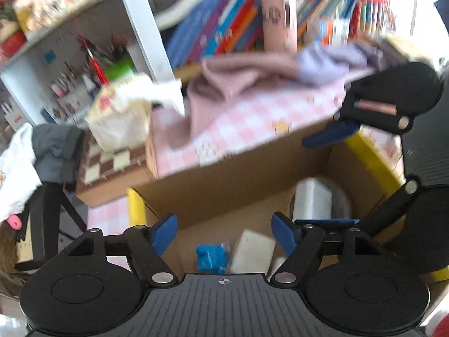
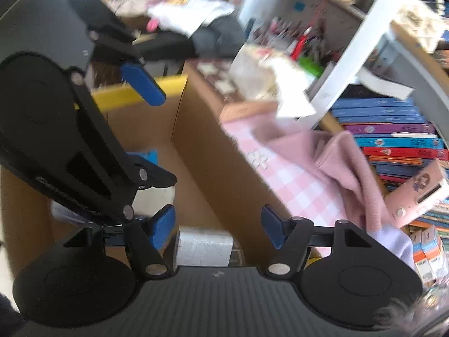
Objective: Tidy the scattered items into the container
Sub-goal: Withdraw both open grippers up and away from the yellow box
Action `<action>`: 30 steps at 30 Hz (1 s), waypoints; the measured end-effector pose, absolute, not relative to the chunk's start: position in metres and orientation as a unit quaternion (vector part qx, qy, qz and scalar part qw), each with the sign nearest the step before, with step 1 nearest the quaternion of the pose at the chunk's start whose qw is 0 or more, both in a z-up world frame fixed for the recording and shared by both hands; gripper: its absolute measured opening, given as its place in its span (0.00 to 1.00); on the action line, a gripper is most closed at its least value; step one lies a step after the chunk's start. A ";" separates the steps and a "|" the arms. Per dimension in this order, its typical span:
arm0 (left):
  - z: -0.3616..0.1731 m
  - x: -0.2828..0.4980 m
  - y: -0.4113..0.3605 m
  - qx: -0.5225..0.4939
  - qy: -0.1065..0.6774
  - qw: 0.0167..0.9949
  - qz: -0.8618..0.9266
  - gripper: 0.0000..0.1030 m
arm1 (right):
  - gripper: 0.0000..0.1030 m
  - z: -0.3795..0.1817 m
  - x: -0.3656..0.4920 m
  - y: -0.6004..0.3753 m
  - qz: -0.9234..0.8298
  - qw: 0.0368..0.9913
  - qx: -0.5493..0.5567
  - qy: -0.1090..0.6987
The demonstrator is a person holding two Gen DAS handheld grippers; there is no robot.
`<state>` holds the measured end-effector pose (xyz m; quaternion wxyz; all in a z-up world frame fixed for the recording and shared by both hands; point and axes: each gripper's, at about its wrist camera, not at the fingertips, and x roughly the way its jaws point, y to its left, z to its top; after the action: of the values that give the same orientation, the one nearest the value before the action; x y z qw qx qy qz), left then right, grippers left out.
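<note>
— Where do we have the cardboard box [image 1: 224, 191]?

— Right under both sets of tongs. Our left tongs [image 1: 224, 233] hang over its open top, and past their tips, on the box floor, we see a crumpled blue item [image 1: 210, 257] and just to its right a pale flat block [image 1: 252, 251]. Further in and to the right stands a white boxy item [image 1: 311, 199] against a clear rounded one.

— And the tongs themselves?

— Our left tongs stand wide with nothing between the blue pads; the blue item lies below the gap, untouched. Our right tongs [image 2: 219, 227] also stand wide and empty, over the same box [image 2: 196, 151], with a white block [image 2: 204, 245] on the floor just below their left pad.

— Do we see each pair from the other side?

— Yes. From the left wrist, the right tongs [image 1: 331, 168] come in from the right edge, above the box's far right corner. From the right wrist, the left tongs [image 2: 157, 151] reach in from the left, over the box's yellow-taped rim [image 2: 118, 95].

— What lies beyond the box?

— Past its far wall we have the table [image 1: 252, 118] under a pink checked cloth, with a pink cloth [image 1: 230, 81] bunched on it and a lilac one [image 1: 331, 59] beside that. Further left sits a tissue box [image 1: 120, 118] on a chessboard [image 1: 112, 163]. Behind all of that stands a row of books [image 1: 238, 19], blurred.
</note>
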<state>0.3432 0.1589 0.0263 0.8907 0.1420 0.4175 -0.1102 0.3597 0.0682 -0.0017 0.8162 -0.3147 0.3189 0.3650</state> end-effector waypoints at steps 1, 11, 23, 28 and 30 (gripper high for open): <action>0.033 0.337 0.159 0.142 0.406 0.896 -0.109 0.77 | 0.64 0.004 0.356 0.065 0.363 0.823 -0.304 0.314; 0.081 0.271 0.162 0.128 0.322 0.935 -0.078 0.86 | 0.62 0.050 0.294 0.040 0.313 0.887 -0.224 0.255; 0.090 0.169 0.170 0.085 0.284 0.954 -0.054 0.92 | 0.55 0.066 0.200 0.011 0.237 0.931 -0.140 0.239; 0.081 0.126 0.165 0.079 0.289 0.952 -0.062 0.94 | 0.55 0.060 0.155 0.001 0.214 0.935 -0.121 0.256; 0.076 0.112 0.163 0.079 0.289 0.952 -0.063 0.95 | 0.55 0.055 0.139 -0.004 0.202 0.937 -0.115 0.262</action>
<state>0.1122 0.1626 0.0762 0.9520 0.0789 0.2887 -0.0635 0.1385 -0.0036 0.0545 0.9365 -0.1145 0.2625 0.2022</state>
